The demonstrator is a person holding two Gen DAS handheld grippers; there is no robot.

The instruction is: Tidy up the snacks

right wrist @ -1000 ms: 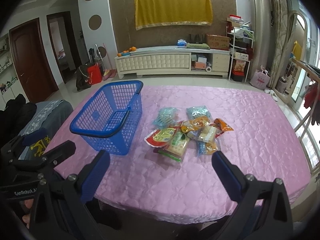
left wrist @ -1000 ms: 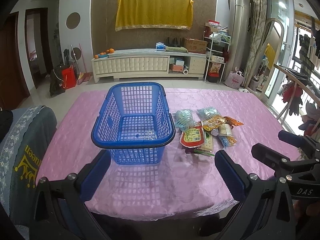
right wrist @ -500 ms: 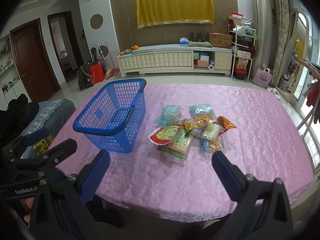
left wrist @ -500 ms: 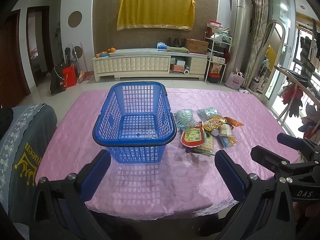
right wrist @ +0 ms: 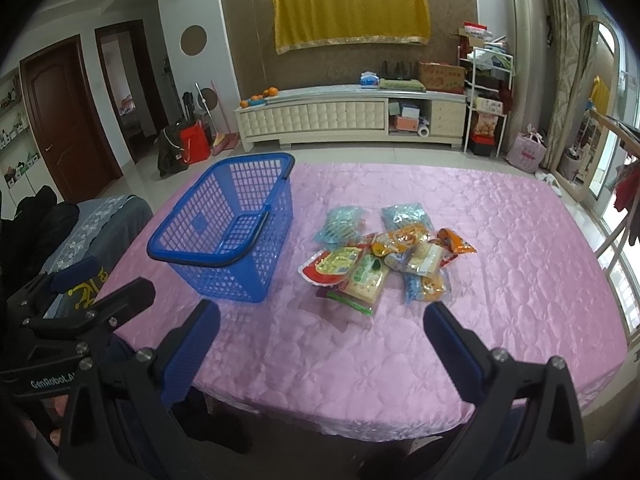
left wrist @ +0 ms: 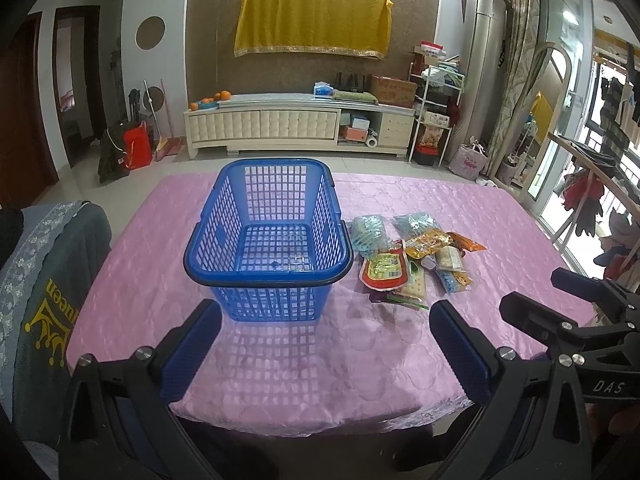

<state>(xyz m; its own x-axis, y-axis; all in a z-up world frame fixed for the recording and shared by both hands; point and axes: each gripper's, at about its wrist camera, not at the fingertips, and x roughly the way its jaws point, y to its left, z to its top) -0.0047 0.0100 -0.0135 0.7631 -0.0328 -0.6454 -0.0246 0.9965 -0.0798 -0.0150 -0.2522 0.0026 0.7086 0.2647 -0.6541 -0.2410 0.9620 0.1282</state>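
Note:
An empty blue plastic basket [left wrist: 268, 276] stands on the pink tablecloth [left wrist: 280, 360], left of centre; it also shows in the right wrist view [right wrist: 224, 258]. A pile of several snack packets [left wrist: 408, 260] lies just right of the basket, also in the right wrist view [right wrist: 380, 256]. My left gripper [left wrist: 324, 320] is open and empty, held near the table's front edge before the basket. My right gripper [right wrist: 320, 320] is open and empty, short of the pile. Each gripper appears at the other view's edge.
A chair draped with grey cloth [left wrist: 44, 292] stands at the table's left side. Beyond the table are a white TV cabinet [left wrist: 296, 124], a shelf rack [left wrist: 436, 108] and a drying rack [left wrist: 592, 184] on the right.
Both grippers have drifted slightly back and up from the table, so basket and snacks sit a little farther away. Both stay open; nothing on the table moved.

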